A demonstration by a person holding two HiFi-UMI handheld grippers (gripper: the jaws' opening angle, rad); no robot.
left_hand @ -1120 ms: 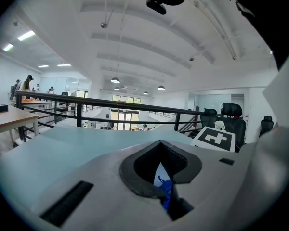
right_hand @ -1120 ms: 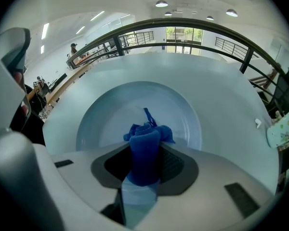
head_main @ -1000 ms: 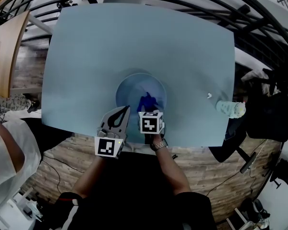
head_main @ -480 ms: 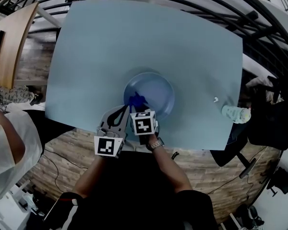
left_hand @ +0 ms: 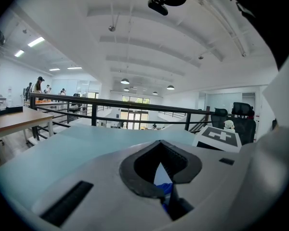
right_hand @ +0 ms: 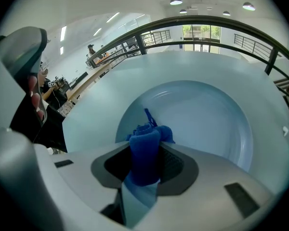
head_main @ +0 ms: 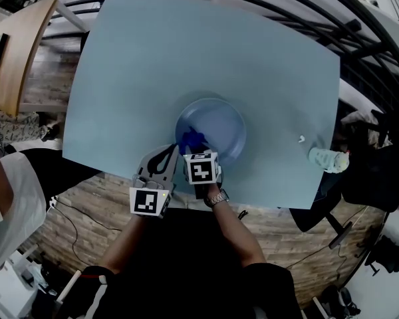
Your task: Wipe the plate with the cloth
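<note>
Right gripper (head_main: 194, 149) pinching the cloth (head_main: 191, 138) at the plate's (head_main: 221, 123) near-left rim.
The bare plate is spreading ahead and right of those jaws, so the wipe is probably heading that way. The cloth roll is pointing forward along them. The left gripper (head_main: 173, 152), jaws pressed together on nothing, is sitting just left, off the plate. 1 pale object (head_main: 328, 158) is lying well right, blocking nothing.

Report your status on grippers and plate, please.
Right gripper shut on blue cloth, at plate, near rim. Left gripper shut, empty, beside plate. Nothing in the way.
</note>
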